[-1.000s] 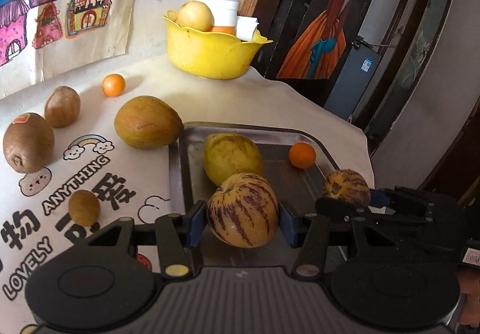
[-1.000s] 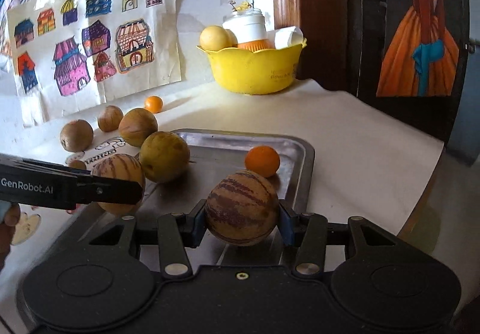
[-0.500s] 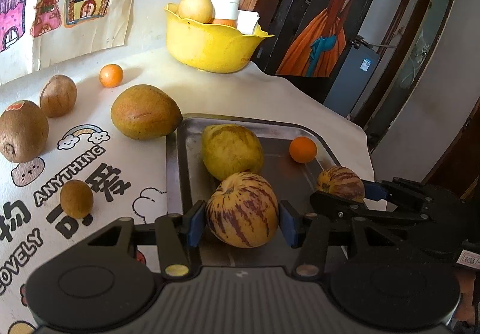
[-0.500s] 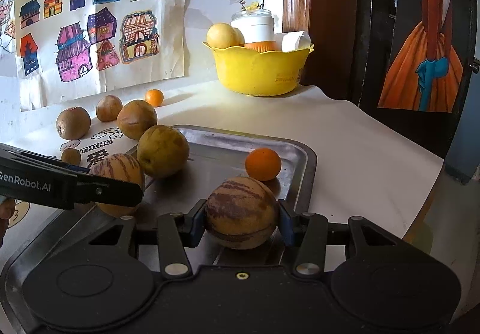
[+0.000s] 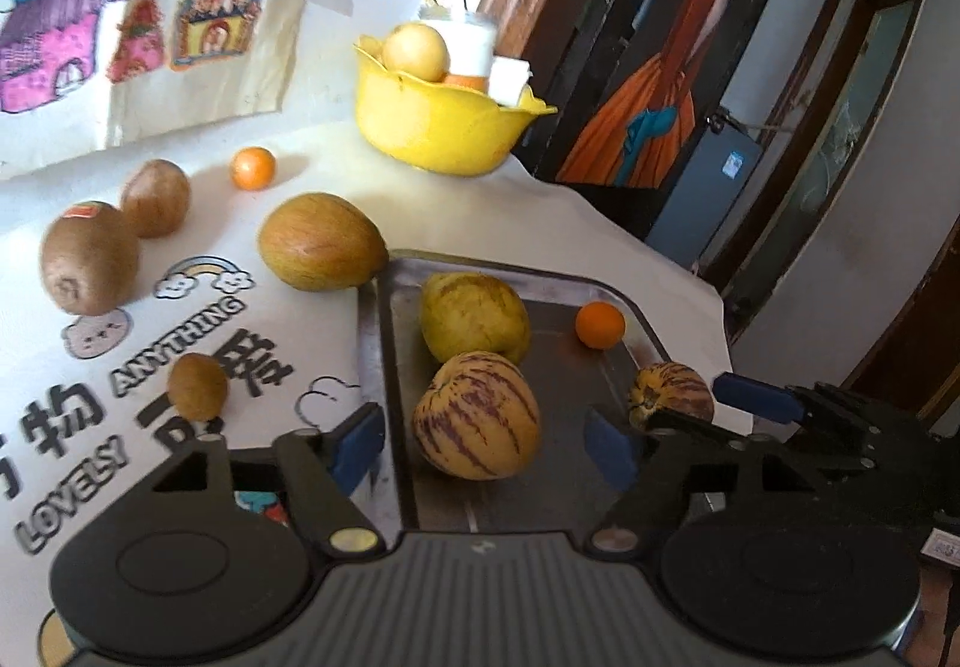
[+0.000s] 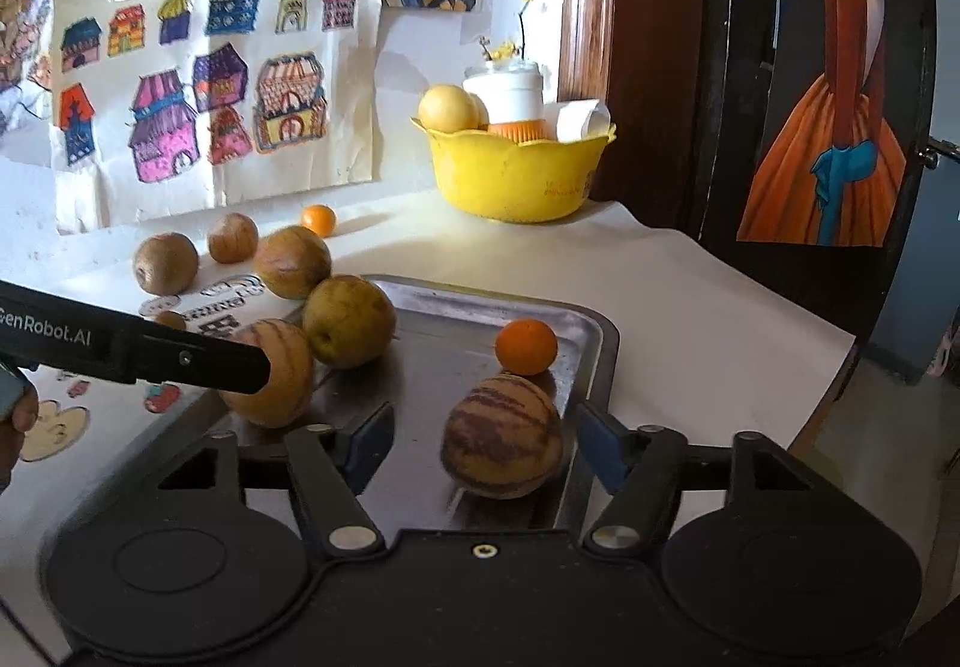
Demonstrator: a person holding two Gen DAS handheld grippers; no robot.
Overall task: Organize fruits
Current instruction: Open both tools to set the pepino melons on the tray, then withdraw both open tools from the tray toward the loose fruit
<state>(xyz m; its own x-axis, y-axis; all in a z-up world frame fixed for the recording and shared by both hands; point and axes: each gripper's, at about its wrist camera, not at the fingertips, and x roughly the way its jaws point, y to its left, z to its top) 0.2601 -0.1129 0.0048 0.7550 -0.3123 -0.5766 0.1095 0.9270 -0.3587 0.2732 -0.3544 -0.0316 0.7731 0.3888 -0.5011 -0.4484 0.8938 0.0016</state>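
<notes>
A metal tray (image 5: 384, 367) holds a yellow melon (image 5: 474, 316), a small orange (image 5: 600, 325) and two purple-striped melons. My left gripper (image 5: 486, 445) is open around the larger striped melon (image 5: 477, 415), which rests on the tray. My right gripper (image 6: 480, 445) is open around the smaller, darker striped melon (image 6: 501, 436), also resting on the tray (image 6: 594, 331). The right gripper shows in the left wrist view (image 5: 690, 409) beside that melon (image 5: 672, 391).
On the printed cloth left of the tray lie a brown mango-like fruit (image 5: 321, 241), two kiwis (image 5: 90, 265), a small brown fruit (image 5: 197, 388) and a small orange (image 5: 253, 167). A yellow bowl (image 5: 438, 127) with items stands at the back. The table edge (image 6: 828, 367) is on the right.
Both grippers have opened, letting go of their striped melons, which now rest on the tray. Both have drawn back slightly.
</notes>
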